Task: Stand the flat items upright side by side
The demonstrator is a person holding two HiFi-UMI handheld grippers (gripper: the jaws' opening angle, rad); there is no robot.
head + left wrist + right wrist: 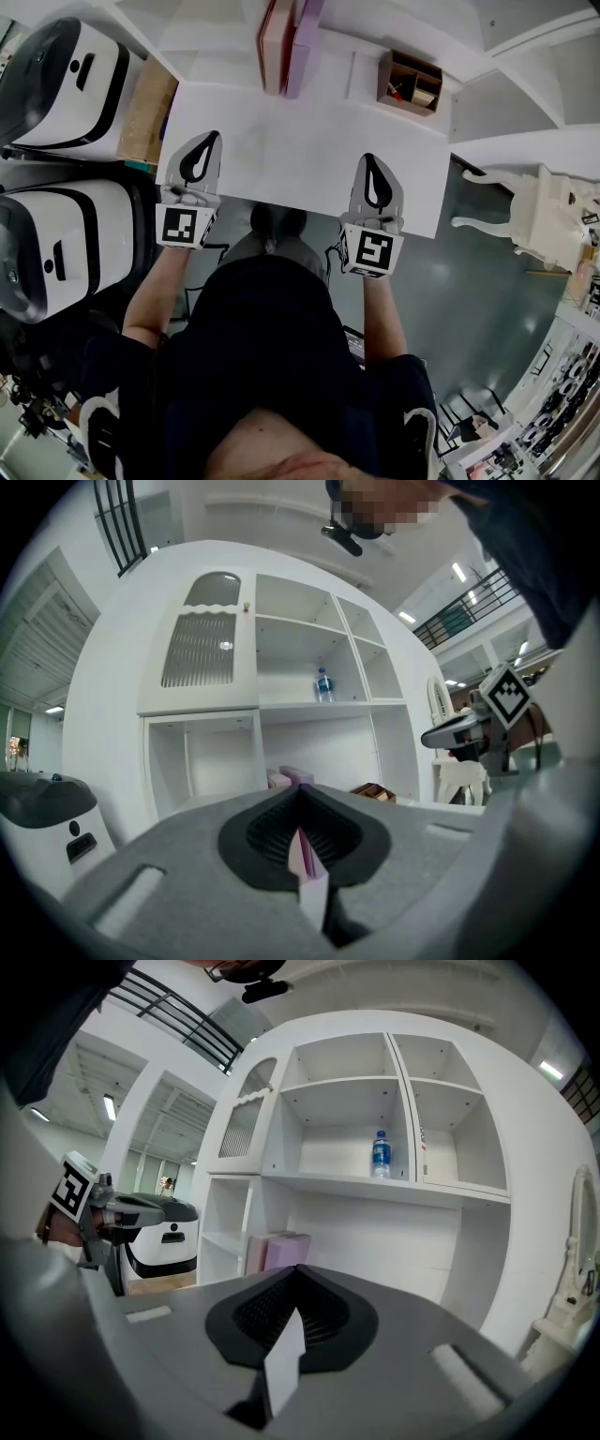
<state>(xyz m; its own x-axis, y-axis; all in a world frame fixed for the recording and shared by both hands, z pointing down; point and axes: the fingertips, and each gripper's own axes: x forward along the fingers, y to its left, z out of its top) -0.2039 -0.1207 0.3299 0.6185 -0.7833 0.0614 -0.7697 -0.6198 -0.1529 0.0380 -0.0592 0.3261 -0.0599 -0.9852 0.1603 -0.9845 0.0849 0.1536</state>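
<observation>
The two books (284,42) at the back of the worktop (309,150) run off the head view's top edge, so their far parts are lost. In the left gripper view the left tongs (300,794) cover all but the books' tops, and only the upper part of the box (373,790) shows above the tongs. In the right gripper view the right tongs (295,1271) hide the books' lower ends. What lies in the box is too small to tell in any view. The label on the bottle (380,1155) cannot be read. The white machines (70,80) are cut by the head view's left edge. The person's torso (272,356) covers most of the floor under the worktop's near edge.
</observation>
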